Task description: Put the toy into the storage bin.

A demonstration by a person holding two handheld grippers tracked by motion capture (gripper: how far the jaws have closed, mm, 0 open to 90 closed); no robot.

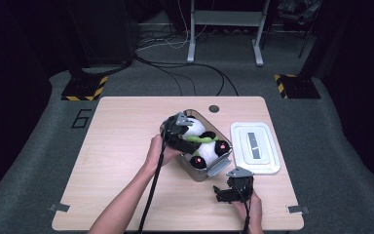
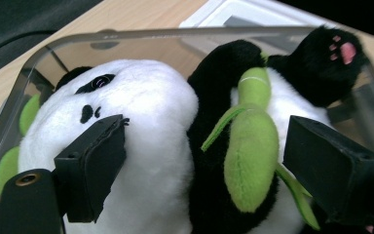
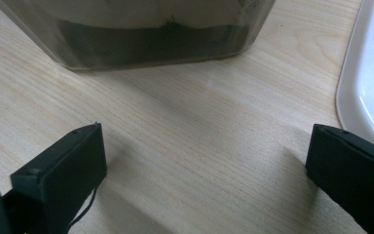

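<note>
A toy panda (image 1: 202,141) is seen lying in a clear plastic box (image 1: 199,173) at the middle of the bench (image 1: 121,146). The left hand-held gripper (image 1: 187,139) is held over the panda, its jaws spread wide around the white head and green leaf (image 2: 251,156). The right hand-held gripper (image 1: 221,194) is kept at the lower right, jaws spread with nothing in them. A white lid (image 1: 254,146) is laid right of the box.

On the pale wooden desk (image 1: 121,146) a clear plastic rectangular tub (image 1: 200,174) sits near the middle, with a black-and-white plush panda (image 1: 205,141) lying inside it. Just right of the tub lies a white rectangular plastic lid (image 1: 254,147). The left gripper (image 1: 191,142) hangs over the panda; the right gripper (image 1: 217,193) rests on the desk before the tub.
</note>
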